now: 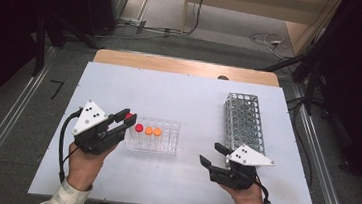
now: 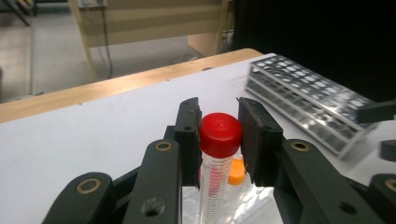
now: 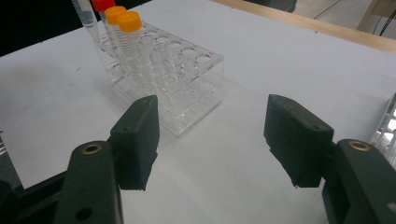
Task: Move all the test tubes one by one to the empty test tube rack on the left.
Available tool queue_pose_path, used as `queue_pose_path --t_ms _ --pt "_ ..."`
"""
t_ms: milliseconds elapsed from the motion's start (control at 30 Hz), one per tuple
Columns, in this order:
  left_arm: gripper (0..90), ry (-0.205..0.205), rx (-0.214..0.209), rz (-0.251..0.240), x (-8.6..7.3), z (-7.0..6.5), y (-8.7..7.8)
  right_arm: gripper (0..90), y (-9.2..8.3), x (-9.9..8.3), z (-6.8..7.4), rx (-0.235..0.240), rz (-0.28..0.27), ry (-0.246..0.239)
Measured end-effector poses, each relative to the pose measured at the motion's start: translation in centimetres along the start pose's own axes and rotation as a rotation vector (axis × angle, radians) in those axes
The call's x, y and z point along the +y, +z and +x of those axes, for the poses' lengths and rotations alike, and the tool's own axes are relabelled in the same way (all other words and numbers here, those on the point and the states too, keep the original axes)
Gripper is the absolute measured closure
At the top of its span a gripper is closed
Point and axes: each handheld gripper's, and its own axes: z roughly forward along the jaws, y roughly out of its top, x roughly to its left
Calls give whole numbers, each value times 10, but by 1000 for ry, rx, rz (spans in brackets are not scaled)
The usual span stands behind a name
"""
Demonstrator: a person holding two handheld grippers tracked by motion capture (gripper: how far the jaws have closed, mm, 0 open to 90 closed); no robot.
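Looking down from the high view, I find my left claw (image 1: 126, 118) pinching a red-capped tube (image 1: 128, 115) just left of the clear rack (image 1: 153, 148), which stands on the bench (image 1: 179, 97). Count in the clear rack: one red-capped tube (image 1: 139, 127) and two orange-capped tubes (image 1: 153, 130). One metal rack (image 1: 245, 122) stands well to the right, and I see no tubes in it. My right claw (image 1: 214, 154) sits spread between the two racks, holding nothing.

From the left gripper view, the jaws press on the held tube just below its red cap (image 2: 220, 132), lifted above the clear rack.

From the right gripper view, the jaws stand wide with bare bench between them.

Judgement: one tube of four is out and in transit, likely bound for the metal rack; three remain to move, none yet delivered.
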Motion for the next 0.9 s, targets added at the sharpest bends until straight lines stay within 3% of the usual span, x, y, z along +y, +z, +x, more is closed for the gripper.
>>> queue_pose_path --t_ms 133,400,900 --pt "707 -4 23 3 -4 3 7 341 0 -1 -1 -3 2 3" --pt "706 33 59 37 -16 0 19 341 1 -1 -2 -7 4 2" --pt "702 11 67 73 -35 0 24 342 2 -3 -2 -8 10 1"
